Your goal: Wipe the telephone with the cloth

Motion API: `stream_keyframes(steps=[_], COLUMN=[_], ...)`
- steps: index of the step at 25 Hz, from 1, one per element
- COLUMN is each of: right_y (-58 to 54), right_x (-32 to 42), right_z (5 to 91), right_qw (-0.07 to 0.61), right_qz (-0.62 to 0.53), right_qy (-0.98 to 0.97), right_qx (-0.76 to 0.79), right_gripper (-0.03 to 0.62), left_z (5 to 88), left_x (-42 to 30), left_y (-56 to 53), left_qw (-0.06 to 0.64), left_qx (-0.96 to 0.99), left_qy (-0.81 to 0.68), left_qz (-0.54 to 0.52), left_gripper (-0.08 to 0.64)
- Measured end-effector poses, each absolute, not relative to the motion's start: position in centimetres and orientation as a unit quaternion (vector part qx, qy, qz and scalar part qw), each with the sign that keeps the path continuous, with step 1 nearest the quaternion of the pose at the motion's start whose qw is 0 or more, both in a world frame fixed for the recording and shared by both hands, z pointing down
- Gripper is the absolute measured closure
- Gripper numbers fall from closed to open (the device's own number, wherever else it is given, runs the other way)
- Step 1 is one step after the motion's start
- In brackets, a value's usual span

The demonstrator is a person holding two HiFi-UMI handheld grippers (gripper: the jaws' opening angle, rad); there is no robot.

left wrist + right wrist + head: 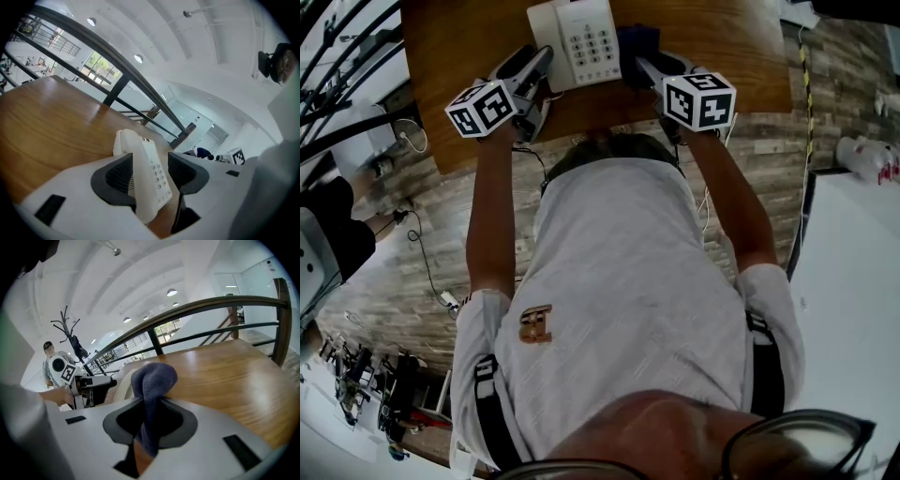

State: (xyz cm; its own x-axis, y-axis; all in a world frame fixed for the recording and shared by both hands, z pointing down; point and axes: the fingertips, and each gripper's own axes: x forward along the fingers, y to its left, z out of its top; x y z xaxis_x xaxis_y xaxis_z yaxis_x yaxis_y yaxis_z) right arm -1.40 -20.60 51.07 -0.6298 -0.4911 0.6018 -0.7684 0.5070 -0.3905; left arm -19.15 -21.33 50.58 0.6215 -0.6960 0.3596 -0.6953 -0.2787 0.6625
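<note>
white telephone is lying on wooden table, right gripper clenching blue cloth beside it, left gripper straddling its edge with jaws apart, so a wipe is risking shoving it.

Support surface: brown wooden table, at 12 o'clock in the head view, top smooth with visible grain. One item lies flat on it, a white push-button telephone, keypad up, close to the near edge. A dark blue cloth sits just at the telephone's 3 o'clock; whether it rests on the top cannot be told. The table stands on a plank-pattern floor – at 9 o'clock, a black cable trails across it to a white plug block.
</note>
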Motion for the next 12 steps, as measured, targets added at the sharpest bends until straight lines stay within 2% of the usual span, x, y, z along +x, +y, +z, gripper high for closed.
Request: stream_keyframes(steps=[4, 12], right_y=[-22.1, -24.1], right_x=[-2.0, -3.5], right_z=[47.2, 37.9], right_qw=[0.174, 0.079], right_qz=[0.295, 0.223], right_qy=[-0.866, -0.91], right_qx=[0.364, 0.34], right_gripper=[0.512, 0.512], left_z=[46.2, 38.2], left_x=[-20.0, -19.7], left_y=[-21.6, -21.7], left_qw=[0.37, 0.275], left_qx=[0.806, 0.83], left_qy=[-0.461, -0.484], left_qz=[-0.031, -0.044], left_gripper=[0.312, 0.376])
